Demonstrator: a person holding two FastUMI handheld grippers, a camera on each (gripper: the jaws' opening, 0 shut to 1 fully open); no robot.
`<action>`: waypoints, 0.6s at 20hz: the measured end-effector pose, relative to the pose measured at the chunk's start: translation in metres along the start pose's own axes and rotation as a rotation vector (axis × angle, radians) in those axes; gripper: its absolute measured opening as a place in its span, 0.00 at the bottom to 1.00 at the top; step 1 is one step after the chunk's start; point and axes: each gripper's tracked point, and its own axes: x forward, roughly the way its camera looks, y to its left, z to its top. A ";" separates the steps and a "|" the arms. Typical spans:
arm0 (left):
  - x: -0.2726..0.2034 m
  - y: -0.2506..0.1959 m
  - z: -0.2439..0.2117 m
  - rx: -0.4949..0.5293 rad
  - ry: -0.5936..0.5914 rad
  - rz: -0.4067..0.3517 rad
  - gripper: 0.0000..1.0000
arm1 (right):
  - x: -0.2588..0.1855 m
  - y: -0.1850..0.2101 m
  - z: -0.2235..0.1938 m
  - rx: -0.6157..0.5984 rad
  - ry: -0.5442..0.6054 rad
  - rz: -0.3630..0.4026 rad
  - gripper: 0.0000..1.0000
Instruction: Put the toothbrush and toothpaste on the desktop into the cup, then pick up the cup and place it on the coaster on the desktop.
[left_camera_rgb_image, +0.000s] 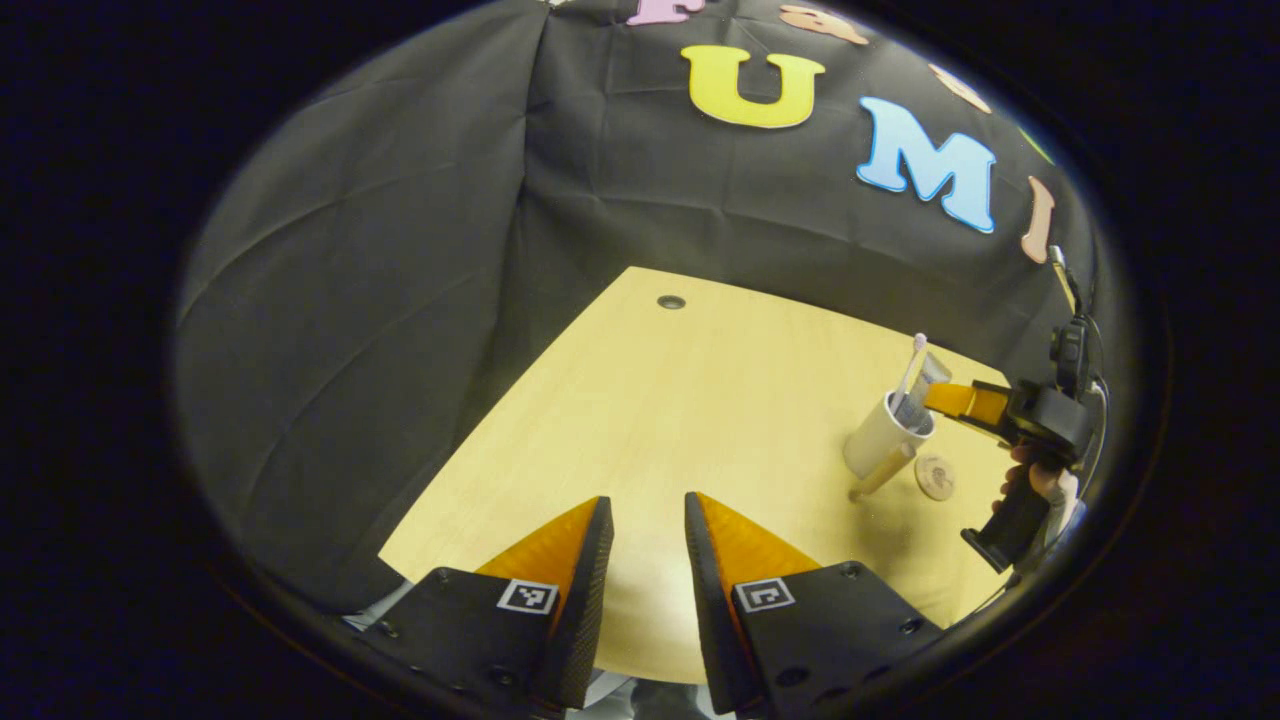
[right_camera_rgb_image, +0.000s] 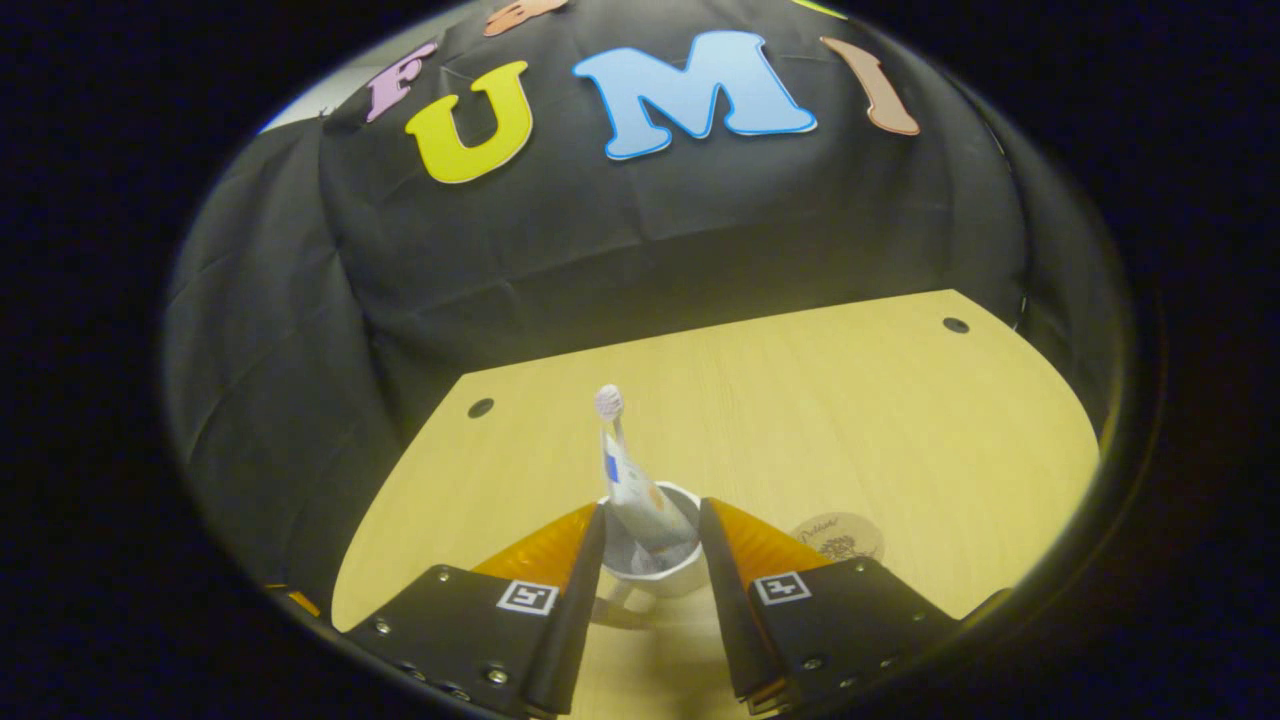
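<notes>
Cup: white cup (right_camera_rgb_image: 655, 560) sits between the right gripper's (right_camera_rgb_image: 652, 545) fingers, both against its sides.
Contents: toothbrush (right_camera_rgb_image: 609, 408) and toothpaste (right_camera_rgb_image: 640, 500) stand inside the cup.
Coaster: coaster (right_camera_rgb_image: 838, 537) lies right of the cup on the desktop (right_camera_rgb_image: 850, 420).

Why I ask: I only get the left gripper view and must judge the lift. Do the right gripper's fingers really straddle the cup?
Observer: Yes. In the right gripper view, the right gripper has one finger against each side of the cup, near its rim.
Operator: Where's the coaster from there?
Observer: The coaster lies on the desk just beyond the finger on that view's right, apart from the cup.
</notes>
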 end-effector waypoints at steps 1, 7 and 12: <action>0.000 -0.004 0.002 0.004 -0.003 -0.009 0.50 | -0.004 -0.003 0.001 0.004 -0.005 -0.002 0.56; 0.005 -0.055 0.019 0.056 -0.015 -0.112 0.50 | -0.033 -0.032 0.009 0.043 -0.049 -0.039 0.56; 0.015 -0.126 0.037 0.143 -0.007 -0.253 0.50 | -0.059 -0.085 0.012 0.091 -0.065 -0.111 0.56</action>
